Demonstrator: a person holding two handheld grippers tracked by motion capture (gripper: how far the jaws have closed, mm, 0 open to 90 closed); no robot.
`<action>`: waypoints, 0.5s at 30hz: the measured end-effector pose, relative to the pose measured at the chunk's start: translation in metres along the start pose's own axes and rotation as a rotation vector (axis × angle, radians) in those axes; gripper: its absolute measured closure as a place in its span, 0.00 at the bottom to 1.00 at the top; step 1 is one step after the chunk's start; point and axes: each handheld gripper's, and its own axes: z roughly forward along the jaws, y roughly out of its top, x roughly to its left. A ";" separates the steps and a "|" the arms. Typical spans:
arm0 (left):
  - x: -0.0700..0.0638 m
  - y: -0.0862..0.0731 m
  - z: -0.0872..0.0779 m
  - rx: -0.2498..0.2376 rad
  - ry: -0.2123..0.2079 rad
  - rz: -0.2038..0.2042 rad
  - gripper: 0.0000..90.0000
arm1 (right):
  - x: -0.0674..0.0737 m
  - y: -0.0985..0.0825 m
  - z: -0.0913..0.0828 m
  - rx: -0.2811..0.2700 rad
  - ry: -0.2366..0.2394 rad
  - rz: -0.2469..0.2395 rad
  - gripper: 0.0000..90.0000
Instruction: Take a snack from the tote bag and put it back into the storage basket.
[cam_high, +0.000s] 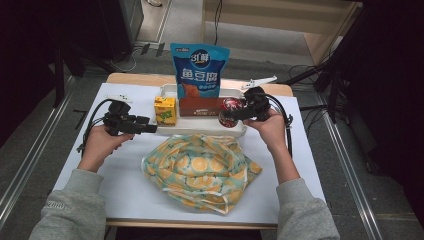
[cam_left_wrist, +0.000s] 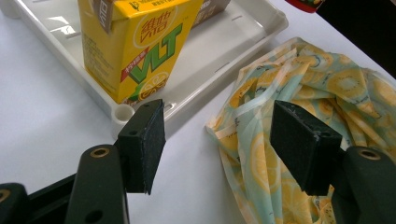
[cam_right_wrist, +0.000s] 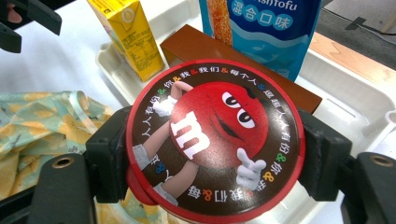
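1. The right tool is clenched on a round red M&M's tub, its two black pads pressing the tub's rim from opposite sides, lid facing the camera.
2. In the high view the M&M's tub is held up at the right end of the white tray, just above or at its front rim; whether it touches the tray cannot be told.
3. Handling, as a judgement: the tub looks like stiff plastic or card with a smooth, glossy wall, so it could slip or rotate between the pads; the contents likely make it moderately weighty and may shift. A hold across the widest part of the rim, as now, seems the safest.
4. The left tool is released, jaws wide apart with nothing between them, hovering low over the white tabletop.
5. Just ahead of the left tool stands a yellow VLT lemon tea carton in the tray's corner; to its right lies a soft lemon-print cloth bag, near the tray.
6. Behind the tub are a brown box and a blue fish-tofu snack pouch, standing upright.
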 end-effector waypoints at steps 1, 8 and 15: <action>0.000 0.000 0.000 0.002 -0.001 0.004 0.40 | 0.000 0.000 0.001 0.001 -0.002 -0.002 0.29; 0.001 0.000 0.000 -0.004 -0.002 -0.001 0.40 | -0.010 -0.003 0.009 -0.002 -0.016 0.013 0.29; 0.001 -0.001 0.000 0.000 -0.002 0.000 0.40 | -0.020 -0.008 0.022 0.021 -0.035 0.039 0.29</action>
